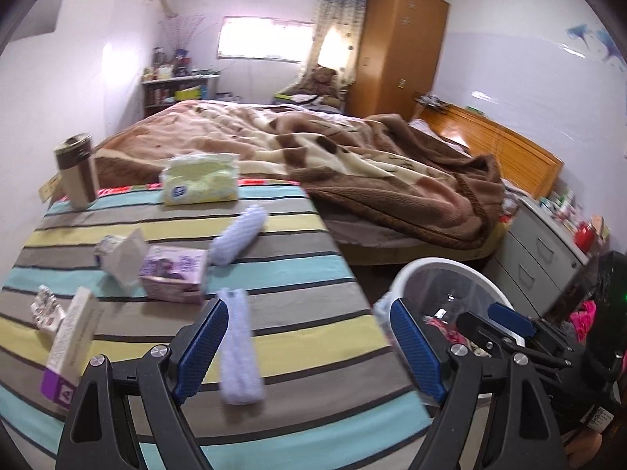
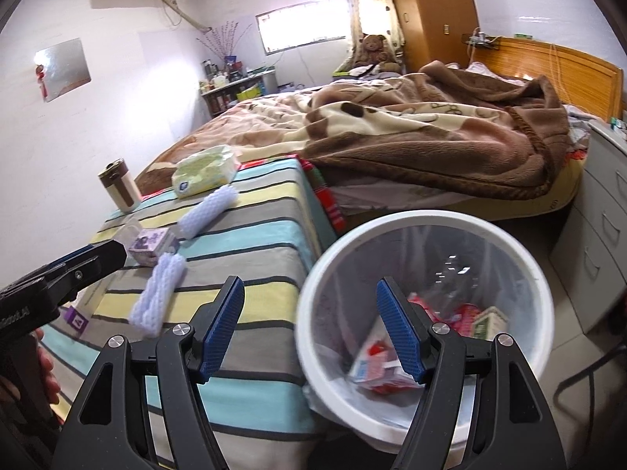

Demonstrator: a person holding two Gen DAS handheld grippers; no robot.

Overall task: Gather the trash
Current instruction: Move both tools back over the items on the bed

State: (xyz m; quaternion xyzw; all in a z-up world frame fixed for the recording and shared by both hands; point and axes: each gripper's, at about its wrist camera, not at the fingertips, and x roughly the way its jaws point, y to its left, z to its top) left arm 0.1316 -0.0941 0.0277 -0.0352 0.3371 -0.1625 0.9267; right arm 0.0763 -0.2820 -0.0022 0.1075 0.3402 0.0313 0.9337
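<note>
My left gripper [image 1: 308,305] is open over a striped cloth [image 1: 298,274], and a white foam net sleeve [image 1: 237,348] lies under it near the left finger. Further out lie a second foam sleeve [image 1: 239,235], an opened purple box [image 1: 172,274], a tall purple-and-white box [image 1: 72,348] and a crumpled wrapper [image 1: 47,309]. My right gripper [image 2: 309,282] is open and empty at the rim of a white bin [image 2: 423,219] beside the cloth. A red-and-white packet [image 2: 372,364] and a green box [image 2: 490,321] lie in its clear liner.
A tissue pack [image 1: 200,180] and a brown cup [image 1: 76,172] stand at the cloth's far end. Beyond is a bed with a brown blanket [image 1: 392,180]. Grey drawers [image 1: 540,250] stand right of the bin. My right gripper [image 1: 505,325] shows in the left wrist view.
</note>
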